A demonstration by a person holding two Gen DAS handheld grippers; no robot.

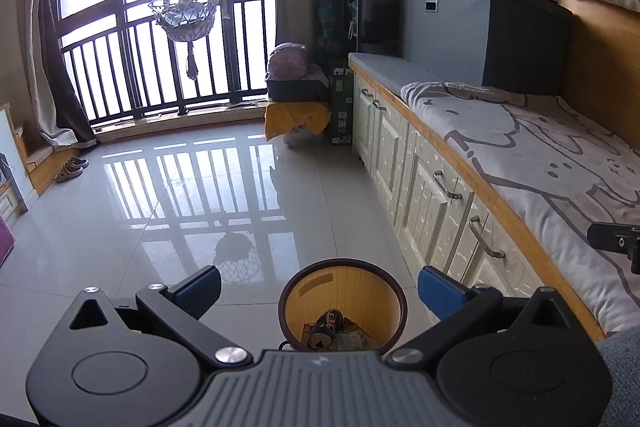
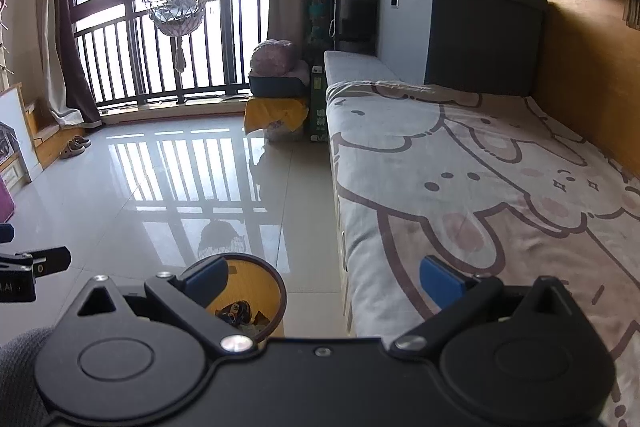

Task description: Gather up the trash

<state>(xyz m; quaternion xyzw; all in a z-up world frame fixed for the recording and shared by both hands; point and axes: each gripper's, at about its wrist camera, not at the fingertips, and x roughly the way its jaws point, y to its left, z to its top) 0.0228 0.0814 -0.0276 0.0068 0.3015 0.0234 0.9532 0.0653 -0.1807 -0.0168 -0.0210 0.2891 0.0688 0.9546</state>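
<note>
Hovering above the floor (image 1: 160, 211), left tongs (image 1: 320, 289) spread wide, empty; wastebasket (image 1: 384, 291) sits between their tips, just below, cans (image 1: 326, 327) and scraps inside. Right wrist view: right tongs (image 2: 326, 283) also spread, empty; wastebasket (image 2: 272, 287) under the left tip, bed (image 2: 480, 187) under the right.

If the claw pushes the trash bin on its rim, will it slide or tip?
The trash bin probably slides: the tiled floor looks glossy. It may tip, since it narrows downward. It seems light, holding only cans and scraps.
</note>
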